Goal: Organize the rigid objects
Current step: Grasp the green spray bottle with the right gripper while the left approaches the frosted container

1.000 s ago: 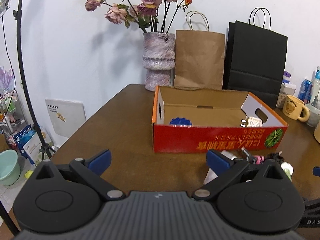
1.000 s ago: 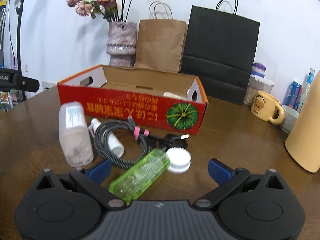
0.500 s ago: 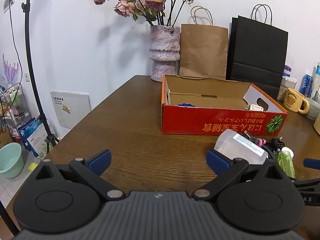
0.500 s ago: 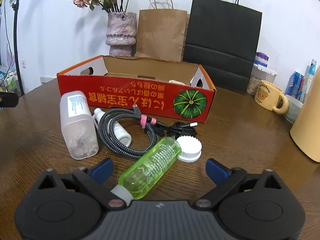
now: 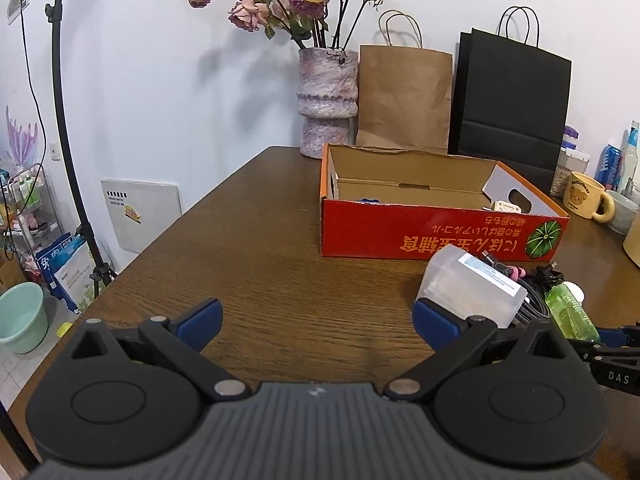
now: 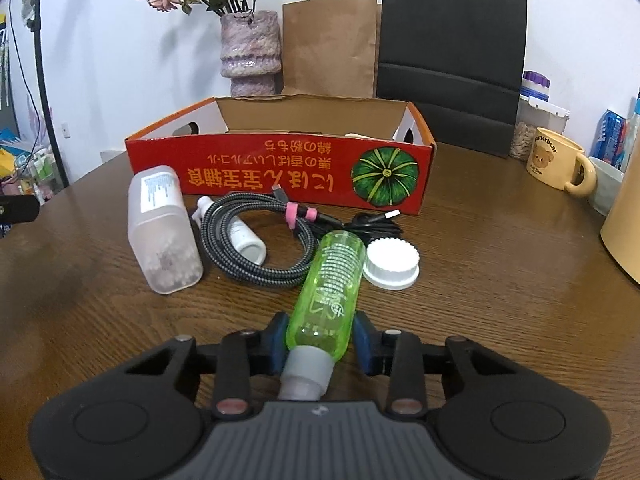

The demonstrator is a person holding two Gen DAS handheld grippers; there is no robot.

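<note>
green bottle (image 6: pixel 330 284) lies on its side on the table (image 6: pixel 500 280), long axis running straight away from the right gripper (image 6: pixel 320 344): grey cap end tucked back toward the gripper body, base pointing at the red box (image 6: pixel 280 164). Right jaws have just been closing; both blue pads now sit flush against the bottle's sides near the cap shoulder, so it's clamped across the short axis, low on the body

White lid (image 6: pixel 393 263) is just beside the bottle's far end on the right, braided cable (image 6: pixel 256 240) coil just left of it, frosted container (image 6: pixel 162 228) further left. Bottle looks to touch or overlap the cable edge, can't tell which

Box is dead ahead along the bottle axis, open top, a couple of items already inside. Likely next move: lift, carry forward over the front wall. Most of the bottle hangs past the pads, so I'd expect the far end to droop

Left gripper (image 5: pixel 316 318) is spread wide, nothing between the pads, over bare table left of the pile; right hand is the nearer one
</note>
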